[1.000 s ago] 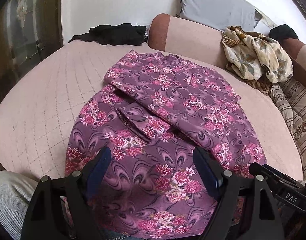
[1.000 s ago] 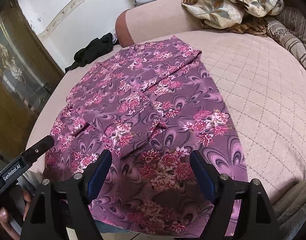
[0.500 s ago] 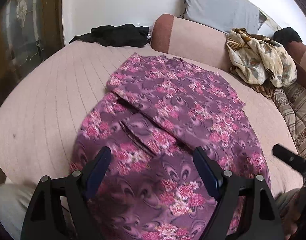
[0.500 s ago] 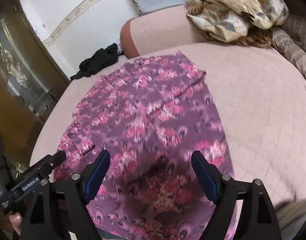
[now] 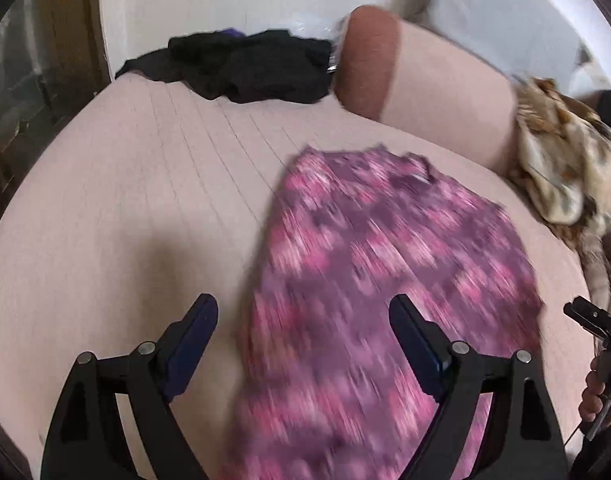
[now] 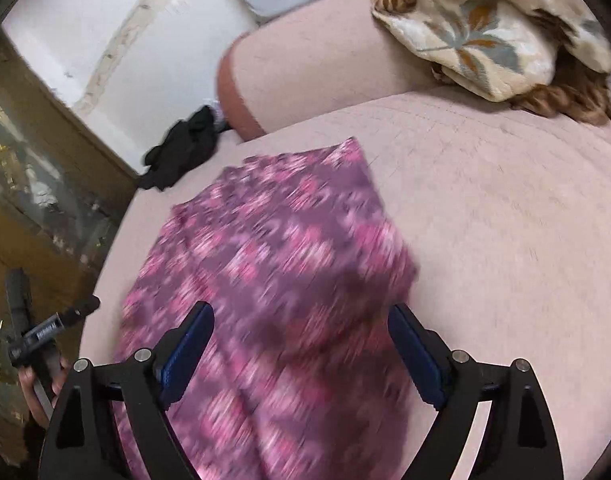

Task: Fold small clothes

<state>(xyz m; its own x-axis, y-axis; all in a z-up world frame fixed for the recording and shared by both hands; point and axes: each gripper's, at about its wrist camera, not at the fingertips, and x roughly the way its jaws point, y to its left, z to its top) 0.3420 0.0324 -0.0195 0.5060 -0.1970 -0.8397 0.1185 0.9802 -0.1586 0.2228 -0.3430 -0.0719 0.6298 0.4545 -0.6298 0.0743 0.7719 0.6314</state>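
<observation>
A purple garment with pink flowers (image 5: 377, 288) lies on the pink quilted bed (image 5: 137, 208), blurred by motion. It also shows in the right wrist view (image 6: 273, 280). My left gripper (image 5: 303, 340) is open and empty above its near left part. My right gripper (image 6: 301, 344) is open and empty above its near end. Each gripper shows at the edge of the other's view: the right one in the left wrist view (image 5: 597, 324), the left one in the right wrist view (image 6: 45, 332).
A black garment (image 5: 241, 66) lies at the far edge of the bed, also in the right wrist view (image 6: 181, 148). A pink bolster (image 5: 421, 80) and a beige floral cloth (image 5: 565, 160) sit at the back right. A wooden glass-front cabinet (image 6: 33, 184) stands left.
Both grippers have moved forward over the garment and stayed open. The views are now closer to the bed's far side and blurred.
</observation>
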